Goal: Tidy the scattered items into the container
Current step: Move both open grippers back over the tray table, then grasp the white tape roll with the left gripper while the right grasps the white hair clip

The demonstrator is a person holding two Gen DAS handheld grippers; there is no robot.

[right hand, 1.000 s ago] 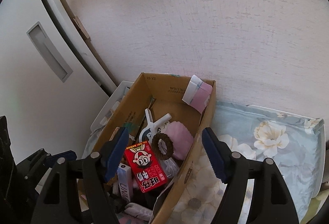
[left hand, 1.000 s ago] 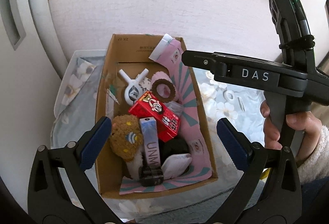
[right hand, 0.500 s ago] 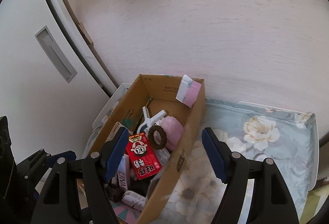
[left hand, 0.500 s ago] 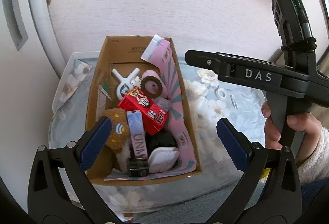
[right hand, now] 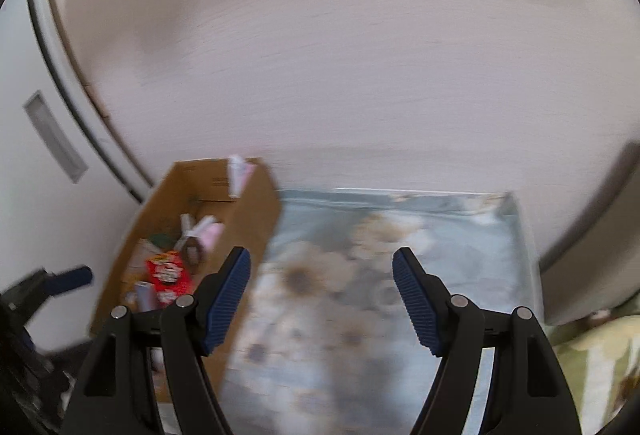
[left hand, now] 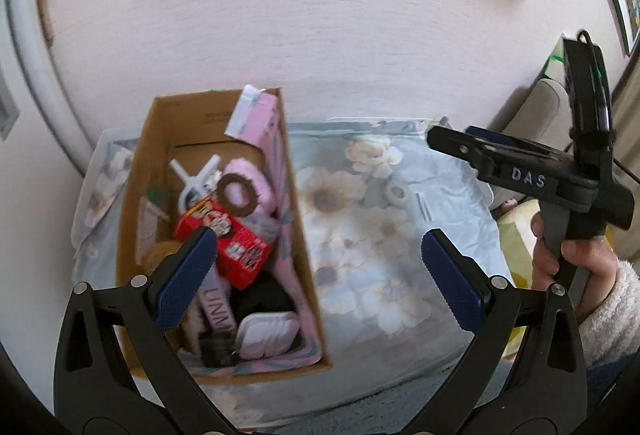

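Both grippers have drawn back and swung rightward since a second ago, so the cardboard box (left hand: 132,203) now sits left of centre in the left wrist view and the floral cloth (left hand: 380,235) fills the space ahead. Inside the box lie a red snack box (left hand: 230,235), a brown ring (left hand: 236,193) and a white clip (left hand: 196,179), the red one just beyond the left gripper's (left hand: 316,273) left fingertip. The left gripper and the right gripper (right hand: 322,299) both have their blue fingers spread wide, holding and touching nothing.

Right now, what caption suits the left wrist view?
Open left hand-held gripper above a filled cardboard box on a floral cloth.
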